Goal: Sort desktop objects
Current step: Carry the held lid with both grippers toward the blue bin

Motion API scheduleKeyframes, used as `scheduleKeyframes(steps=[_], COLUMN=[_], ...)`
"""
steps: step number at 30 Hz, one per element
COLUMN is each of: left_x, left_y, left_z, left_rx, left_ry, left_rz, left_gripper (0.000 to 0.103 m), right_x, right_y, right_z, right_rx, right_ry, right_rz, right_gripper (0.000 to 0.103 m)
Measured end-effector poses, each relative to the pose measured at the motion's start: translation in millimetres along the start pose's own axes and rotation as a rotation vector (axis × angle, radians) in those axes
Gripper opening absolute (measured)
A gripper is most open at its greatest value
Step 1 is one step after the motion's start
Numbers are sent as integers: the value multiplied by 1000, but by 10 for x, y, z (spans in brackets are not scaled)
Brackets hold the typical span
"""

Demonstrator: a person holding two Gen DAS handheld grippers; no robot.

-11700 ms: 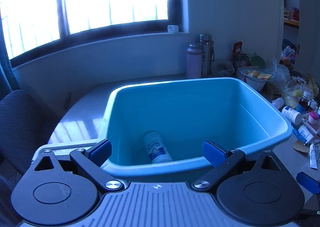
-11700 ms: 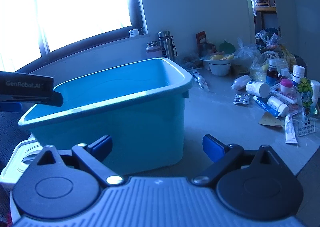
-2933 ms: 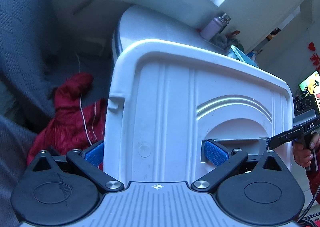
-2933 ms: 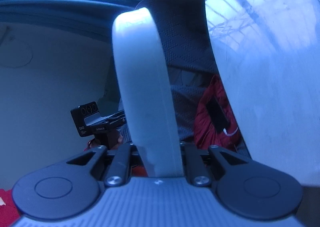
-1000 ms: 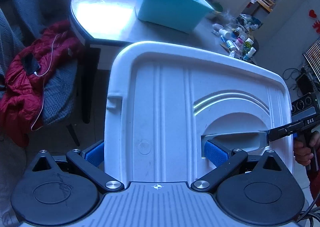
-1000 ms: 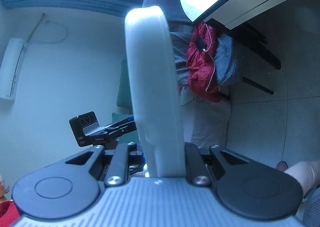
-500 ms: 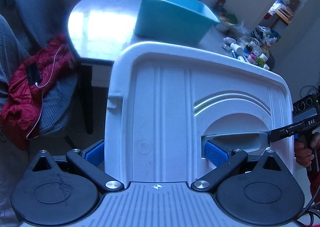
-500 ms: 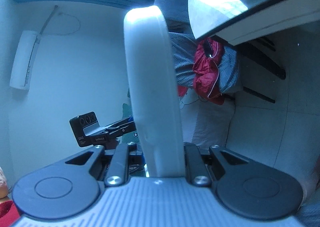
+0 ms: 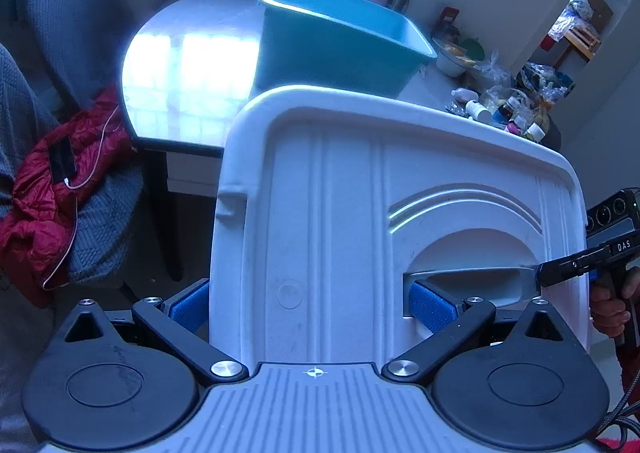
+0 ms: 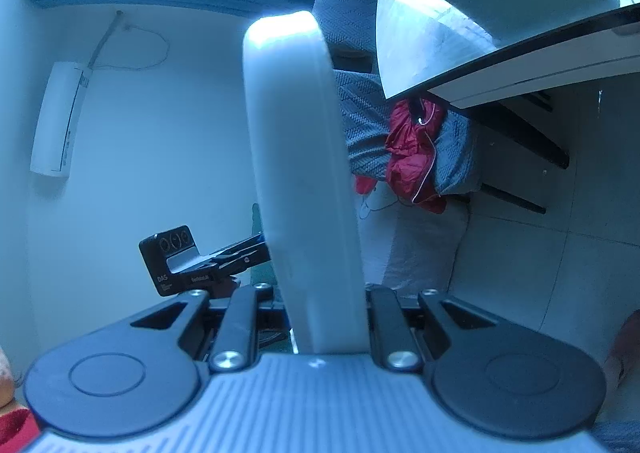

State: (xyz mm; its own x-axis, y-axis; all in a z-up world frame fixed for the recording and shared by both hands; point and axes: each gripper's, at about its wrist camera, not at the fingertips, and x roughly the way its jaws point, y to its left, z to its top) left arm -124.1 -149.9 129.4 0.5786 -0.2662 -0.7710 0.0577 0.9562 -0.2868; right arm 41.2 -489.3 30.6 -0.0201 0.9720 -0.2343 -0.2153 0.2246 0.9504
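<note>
Left wrist view: the left claw (image 9: 312,305) grips the white lid (image 9: 360,213) flat, below and nearer than the blue bin (image 9: 340,41) on the table (image 9: 180,73). Right wrist view: the right claw (image 10: 316,317) clamps the lid's edge, which stands upright

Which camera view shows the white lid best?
The left wrist view: it shows the lid face-on, with its ribs, arched recess and handle slot, and the blue bin on the table beyond. The right wrist view shows only the lid's thin edge, clamped in the right gripper.
</note>
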Motion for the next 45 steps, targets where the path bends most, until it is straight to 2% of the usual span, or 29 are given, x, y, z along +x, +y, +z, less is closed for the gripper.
scheduleKeyframes(steps=[10,19,32,45], left_x=[88,49,83,91], left_y=[200,183,210,274], left_z=[-36,52,11,-6], left_rx=[-1,42,12,23], left_ry=[-23,-14,-20,-1], left_rz=[-62,-29,-55,-80], left_gripper=[102,102,102,102], right_x=[0,-4,-33,-23], right_y=[186,42,100,158], right_z=[-48,-182,-182,-314], right_rx=[-69,-57,-96,-92], right_ry=[-36,-87,-72,-99], right_rz=[-66,-21,-68,-98], right_gripper=[16,16,16,19])
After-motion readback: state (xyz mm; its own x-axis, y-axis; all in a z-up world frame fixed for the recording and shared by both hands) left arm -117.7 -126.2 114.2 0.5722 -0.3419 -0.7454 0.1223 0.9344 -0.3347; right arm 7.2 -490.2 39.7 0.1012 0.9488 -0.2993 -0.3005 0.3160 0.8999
